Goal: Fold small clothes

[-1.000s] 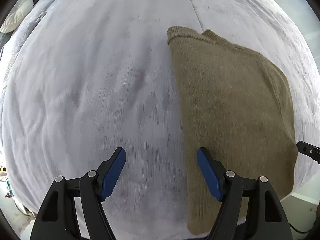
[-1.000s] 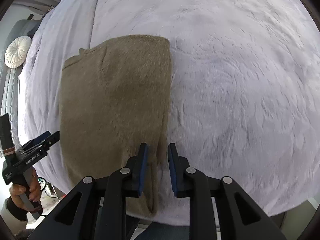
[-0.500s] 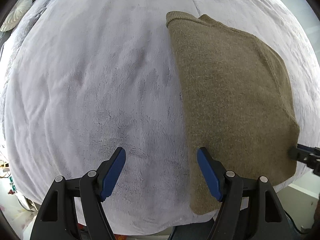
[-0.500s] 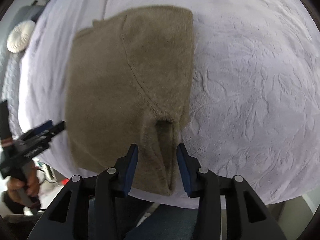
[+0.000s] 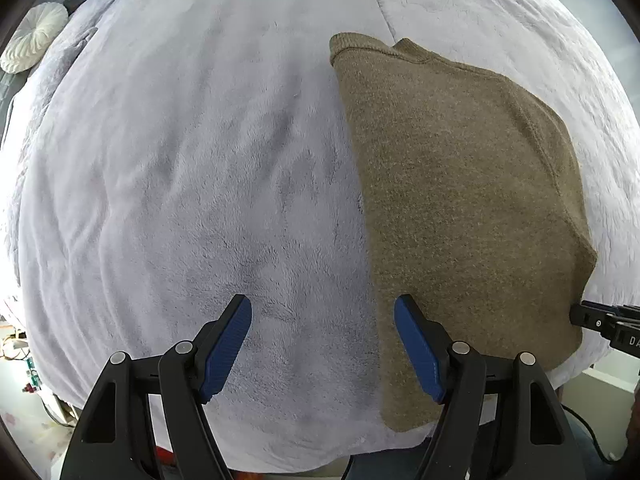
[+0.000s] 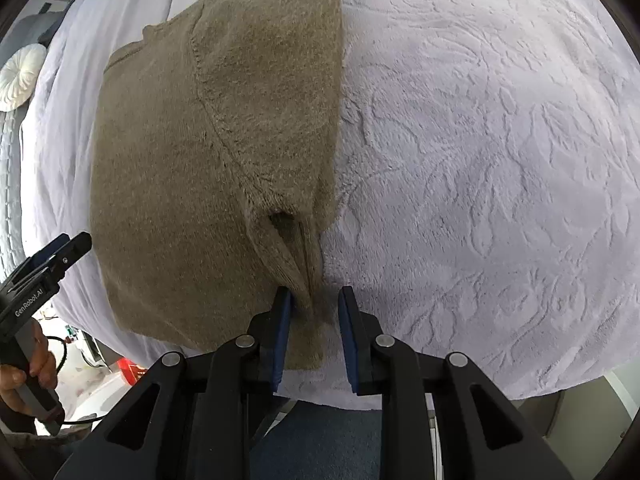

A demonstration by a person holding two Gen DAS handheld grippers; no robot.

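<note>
A folded olive-brown knit sweater [image 5: 460, 200] lies flat on a pale lilac plush blanket [image 5: 180, 160], its collar at the far end. My left gripper [image 5: 322, 312] hangs open, pointing down over the blanket, its right finger above the sweater's left edge. In the right wrist view the sweater [image 6: 168, 168] has a raised fold at its near right edge. My right gripper [image 6: 314, 304] straddles that fold and its jaws are closing. The fold touches the left pad [image 6: 282, 320], and a gap shows at the right pad.
The embossed blanket [image 6: 480, 160] stretches far to the right. A round white cushion [image 5: 34, 40] sits at the far left. A person's hand [image 6: 24, 368] holds the left gripper's handle. The bed's front edge drops off just below both grippers.
My right gripper came down and closer over the sweater's near right edge, and a fold of knit now stands between its jaws. The left gripper has hardly moved.
</note>
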